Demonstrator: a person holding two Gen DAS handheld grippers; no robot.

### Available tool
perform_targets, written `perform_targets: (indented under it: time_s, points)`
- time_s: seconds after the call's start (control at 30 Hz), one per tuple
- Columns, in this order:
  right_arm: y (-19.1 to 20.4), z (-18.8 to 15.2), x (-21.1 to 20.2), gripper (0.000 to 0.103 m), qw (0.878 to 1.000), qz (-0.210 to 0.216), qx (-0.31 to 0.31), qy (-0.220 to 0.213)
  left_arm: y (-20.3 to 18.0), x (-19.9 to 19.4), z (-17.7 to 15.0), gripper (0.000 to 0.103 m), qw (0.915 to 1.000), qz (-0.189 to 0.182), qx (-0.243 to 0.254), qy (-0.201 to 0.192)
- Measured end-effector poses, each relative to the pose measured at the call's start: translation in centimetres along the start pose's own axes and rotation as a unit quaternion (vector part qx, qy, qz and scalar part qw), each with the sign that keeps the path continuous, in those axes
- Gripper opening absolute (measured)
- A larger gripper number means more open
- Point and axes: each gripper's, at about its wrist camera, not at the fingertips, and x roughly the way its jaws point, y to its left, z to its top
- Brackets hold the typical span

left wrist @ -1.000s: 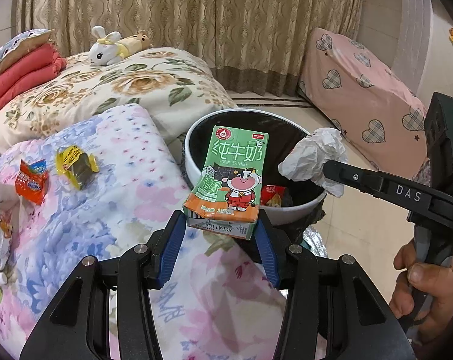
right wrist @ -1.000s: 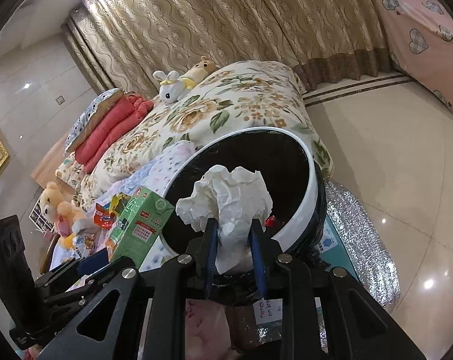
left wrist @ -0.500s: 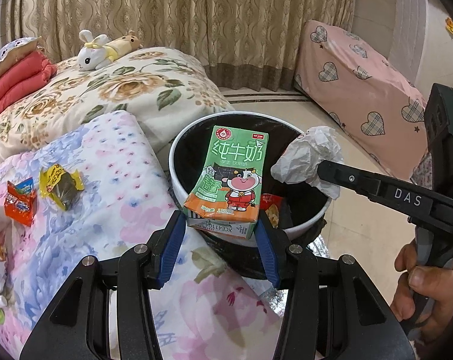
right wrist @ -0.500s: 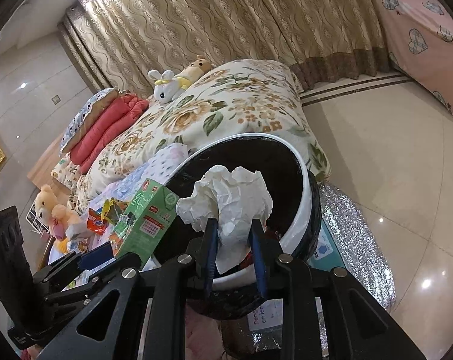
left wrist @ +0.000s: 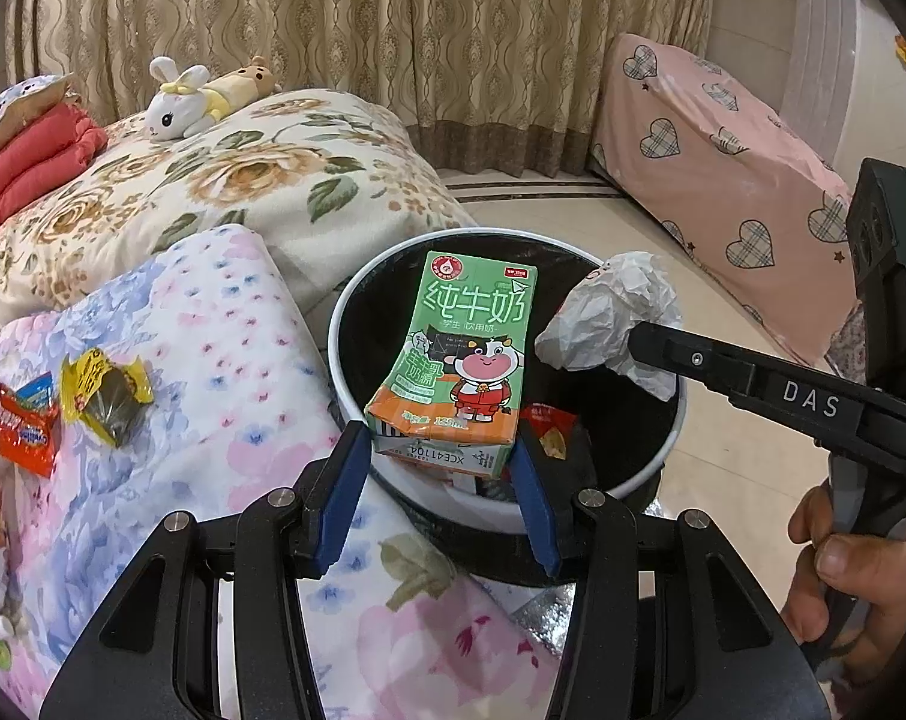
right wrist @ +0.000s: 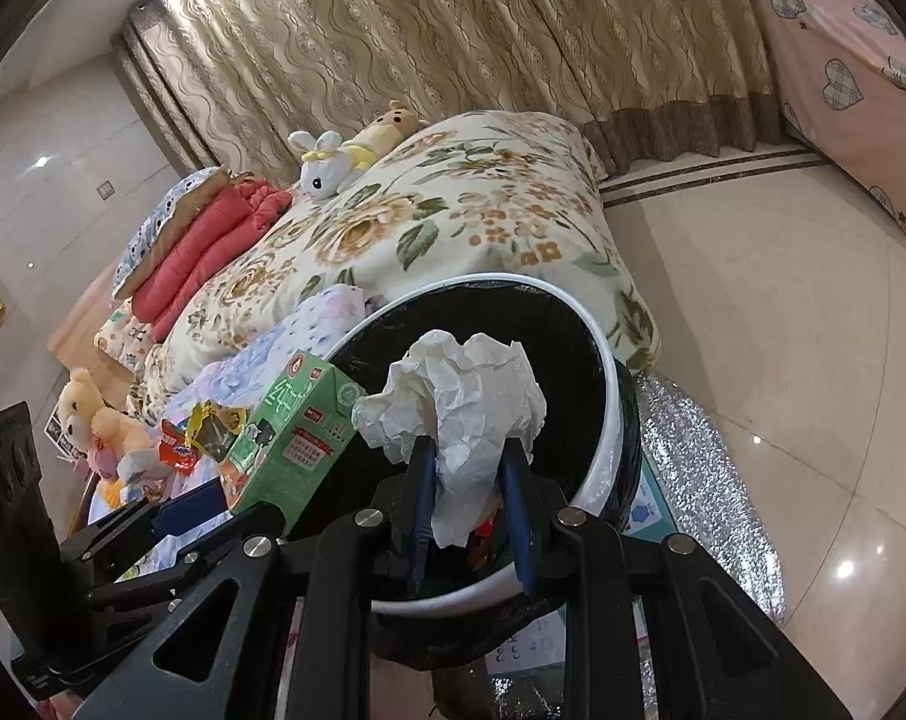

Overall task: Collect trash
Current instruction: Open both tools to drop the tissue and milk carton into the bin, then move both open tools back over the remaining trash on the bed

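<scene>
My left gripper [left wrist: 438, 462] is shut on a green milk carton [left wrist: 462, 360] and holds it over the near rim of the white bin with a black liner [left wrist: 669, 450]. My right gripper [right wrist: 465, 480] is shut on a crumpled white paper ball [right wrist: 465, 396], held over the bin's opening [right wrist: 609, 384]. The paper ball [left wrist: 615, 318] and the right gripper also show at the right of the left wrist view. The carton [right wrist: 291, 432] shows at the left of the right wrist view. Red wrappers [left wrist: 549, 426] lie inside the bin.
A yellow wrapper [left wrist: 102, 396] and a red-blue wrapper [left wrist: 27, 426] lie on the floral blanket [left wrist: 213, 390] to the left. A flowered quilt [left wrist: 261, 192] with plush toys [left wrist: 183, 99] lies behind. Pink heart-print bedding [left wrist: 723, 192] stands at the right. A silver mat [right wrist: 693, 480] lies under the bin.
Both grippers have moved closer to the bin with their loads; the carton and the paper ball now hang further over its opening. Both stay shut.
</scene>
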Motion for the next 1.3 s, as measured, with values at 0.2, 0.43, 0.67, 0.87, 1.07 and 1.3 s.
perform_targets:
  time_s: [0.2, 0.43, 0.67, 0.87, 1.07, 1.3]
  points:
    - [-0.1, 0.5, 0.3, 0.024, 1.000, -0.003, -0.001, -0.001, -0.1, 0.6, 0.6, 0.047, 1.0000, -0.004, -0.002, 0.002]
    - [-0.4, 0.9, 0.7, 0.056, 1.000, -0.008, 0.005, 0.000, 0.3, 0.9, 0.7, 0.055, 0.9997, -0.010, -0.023, 0.008]
    - [0.0, 0.5, 0.3, 0.072, 1.000, 0.000, 0.010, -0.006, 1.4, -0.4, -0.3, 0.064, 0.9989, -0.002, -0.047, -0.003]
    - [1.4, -0.3, 0.1, 0.077, 1.000, 0.011, 0.005, -0.005, 3.5, -1.6, -2.3, 0.067, 0.9966, 0.011, -0.082, -0.004]
    - [3.8, -1.1, -0.1, 0.081, 1.000, 0.025, -0.012, -0.003, 6.1, -3.1, -5.1, 0.067, 0.9927, 0.023, -0.119, -0.001]
    - [7.3, -2.6, 0.1, 0.083, 0.998, 0.045, -0.038, 0.005, 9.1, -4.9, -8.3, 0.068, 0.9859, 0.034, -0.164, 0.003]
